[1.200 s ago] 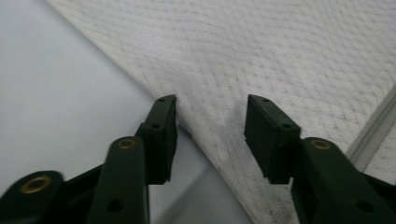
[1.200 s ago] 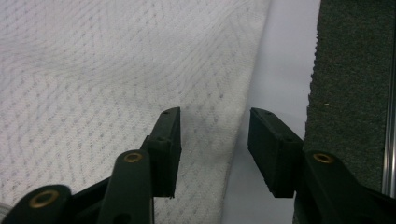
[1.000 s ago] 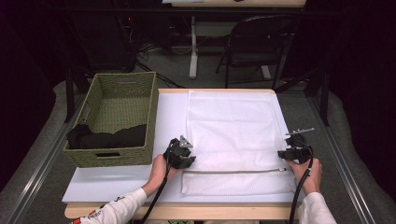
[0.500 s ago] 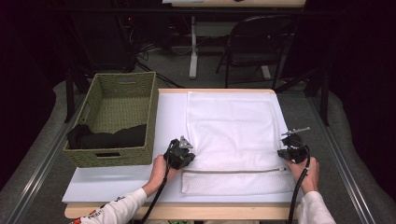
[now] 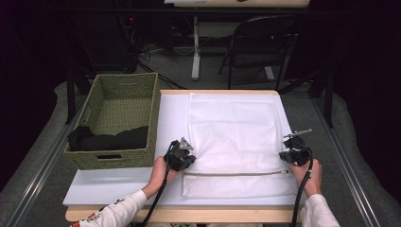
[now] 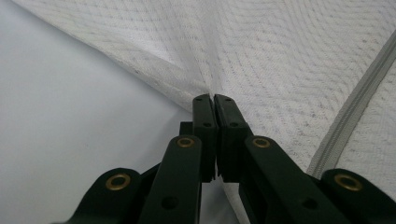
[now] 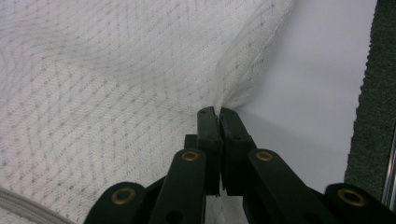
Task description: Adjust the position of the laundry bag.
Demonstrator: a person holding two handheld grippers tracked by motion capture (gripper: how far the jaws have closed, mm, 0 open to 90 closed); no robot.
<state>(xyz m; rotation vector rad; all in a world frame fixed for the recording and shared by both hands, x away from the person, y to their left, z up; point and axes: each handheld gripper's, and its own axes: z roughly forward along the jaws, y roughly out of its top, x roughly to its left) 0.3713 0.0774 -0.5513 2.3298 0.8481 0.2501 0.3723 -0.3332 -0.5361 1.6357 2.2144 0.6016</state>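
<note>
while both grippers pinch the mesh, scene reads as follows:
left gripper (image 5: pixel 186 156): jaws clenched on a fold of the white mesh laundry bag (image 5: pixel 234 137), left edge of the bag; earlier frames given, jaws have just been closing, mesh between them.
left gripper view: left fingertips (image 6: pixel 205 105) pressed together, mesh bunched and pulled up into a ridge right at the tips; zipper (image 6: pixel 355 112) runs off to the right of the fingers; bare white sheet to their left.
right gripper (image 5: pixel 289 152): jaws clenched on the bag's right edge, have just been closing too, mesh between them.
right gripper view: right fingertips (image 7: pixel 209 115) tight on a pinch of mesh with the seamed hem rising from the tips; white sheet just right of the fingers, dark grey padding further right.
bag position: lies flat on the white sheet (image 5: pixel 118 184) on the table, spread between the two grippers, zipper line just nearer the person than both sets of fingers.
hands: one hand behind each gripper, forearms in from the near edge.
basket (image 5: pixel 118 120): green woven, beyond and left of the left fingers, dark cloth (image 5: pixel 108 139) inside, apart from the bag.
</note>
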